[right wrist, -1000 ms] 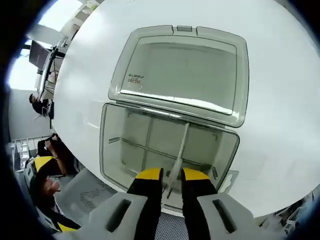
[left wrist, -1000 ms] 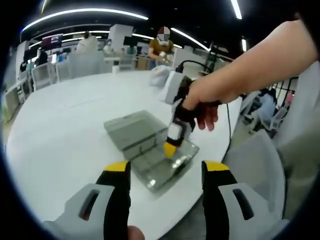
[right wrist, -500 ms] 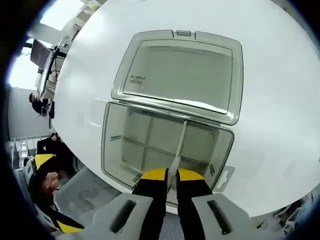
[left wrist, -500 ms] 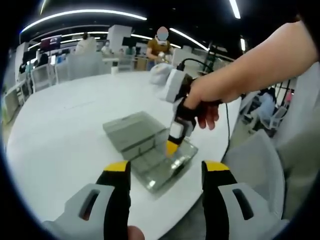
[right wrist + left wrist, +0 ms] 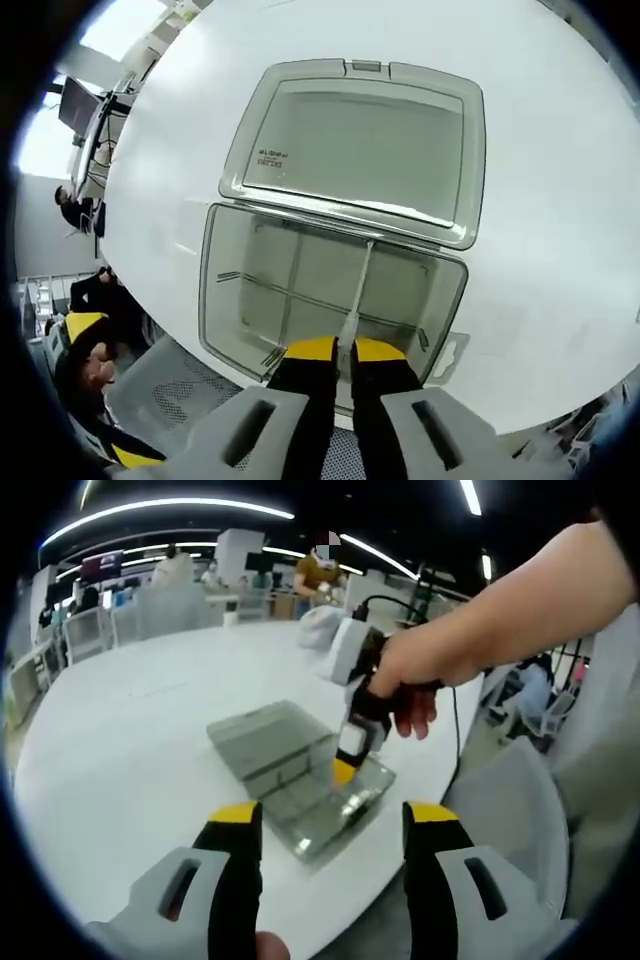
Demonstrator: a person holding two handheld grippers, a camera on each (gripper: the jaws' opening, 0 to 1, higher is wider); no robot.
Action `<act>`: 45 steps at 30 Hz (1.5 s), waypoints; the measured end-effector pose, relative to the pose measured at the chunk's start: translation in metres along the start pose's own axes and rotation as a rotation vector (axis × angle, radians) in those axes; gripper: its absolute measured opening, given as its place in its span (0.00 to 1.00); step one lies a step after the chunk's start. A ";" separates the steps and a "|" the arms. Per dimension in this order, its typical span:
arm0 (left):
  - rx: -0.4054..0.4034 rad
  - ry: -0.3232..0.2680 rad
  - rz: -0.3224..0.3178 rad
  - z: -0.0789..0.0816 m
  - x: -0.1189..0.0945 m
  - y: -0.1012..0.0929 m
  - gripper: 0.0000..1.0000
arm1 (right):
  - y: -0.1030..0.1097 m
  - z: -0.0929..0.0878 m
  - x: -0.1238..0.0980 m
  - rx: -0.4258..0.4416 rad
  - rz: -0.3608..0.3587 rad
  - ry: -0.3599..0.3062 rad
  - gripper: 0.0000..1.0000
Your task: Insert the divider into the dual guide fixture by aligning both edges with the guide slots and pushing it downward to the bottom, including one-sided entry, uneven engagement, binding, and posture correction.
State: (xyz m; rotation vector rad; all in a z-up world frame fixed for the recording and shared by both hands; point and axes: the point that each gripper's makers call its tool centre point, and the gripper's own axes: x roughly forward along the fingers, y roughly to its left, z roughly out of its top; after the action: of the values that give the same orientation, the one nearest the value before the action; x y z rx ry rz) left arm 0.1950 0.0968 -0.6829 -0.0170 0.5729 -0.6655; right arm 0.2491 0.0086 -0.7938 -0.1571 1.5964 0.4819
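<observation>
A clear grey plastic box (image 5: 330, 300) lies on the white table (image 5: 560, 200) with its lid (image 5: 360, 145) folded flat behind it. Thin dividers cross its inside. My right gripper (image 5: 342, 352) points down into the box, shut on the near end of a pale divider (image 5: 358, 295) that runs toward the hinge side. In the left gripper view the box (image 5: 300, 780) lies ahead, and the right gripper (image 5: 343, 771), held by a hand (image 5: 400, 685), dips its yellow tips into it. My left gripper (image 5: 330, 825) hovers open short of the box, holding nothing.
The round white table's edge (image 5: 330, 920) curves close by my left gripper. A grey chair (image 5: 510, 820) stands to the right. A cable (image 5: 455, 715) trails from the right gripper. People (image 5: 320, 575) and desks fill the far background. A seated person (image 5: 90, 300) is at the table's left rim.
The right gripper's jaws have closed tighter on the divider and the view pulled back slightly. The left gripper stays still.
</observation>
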 end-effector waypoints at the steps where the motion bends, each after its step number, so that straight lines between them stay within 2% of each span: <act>1: 0.001 0.002 0.000 0.000 0.000 0.000 0.54 | 0.001 0.000 0.000 0.003 0.007 -0.003 0.00; 4: 0.000 0.006 0.003 -0.001 -0.002 0.000 0.54 | 0.003 0.000 -0.002 -0.037 0.021 -0.012 0.02; 7: 0.001 0.014 0.010 -0.003 -0.004 0.003 0.54 | 0.007 0.001 -0.005 -0.035 0.055 -0.037 0.09; 11: -0.002 0.024 0.028 -0.005 -0.010 0.012 0.55 | 0.005 0.007 -0.014 -0.081 0.060 -0.102 0.16; 15: -0.013 0.041 0.051 -0.010 -0.016 0.023 0.55 | 0.004 0.008 -0.025 -0.090 0.097 -0.152 0.15; 19: -0.026 0.061 0.076 -0.017 -0.022 0.035 0.55 | 0.002 0.003 -0.035 -0.141 0.128 -0.208 0.15; 21: -0.037 0.076 0.090 -0.021 -0.024 0.042 0.55 | 0.003 0.003 -0.043 -0.200 0.143 -0.278 0.13; 22: -0.040 0.082 0.094 -0.022 -0.024 0.044 0.55 | 0.002 0.000 -0.046 -0.189 0.145 -0.278 0.13; 24: -0.046 0.100 0.104 -0.027 -0.025 0.050 0.55 | 0.008 0.002 -0.054 -0.223 0.190 -0.346 0.13; 30: -0.072 0.157 0.127 -0.039 -0.025 0.062 0.55 | 0.014 0.003 -0.077 -0.373 0.225 -0.507 0.11; 34: -0.082 0.205 0.137 -0.047 -0.022 0.068 0.56 | 0.013 -0.003 -0.089 -0.451 0.226 -0.581 0.11; 45: -0.122 0.353 0.161 -0.069 -0.004 0.077 0.55 | 0.001 -0.025 -0.100 -0.543 0.269 -0.711 0.15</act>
State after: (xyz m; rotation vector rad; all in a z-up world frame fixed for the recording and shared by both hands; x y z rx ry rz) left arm 0.2021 0.1721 -0.7539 0.0330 0.9440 -0.4780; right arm 0.2354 -0.0192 -0.6959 -0.1559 0.7653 1.0466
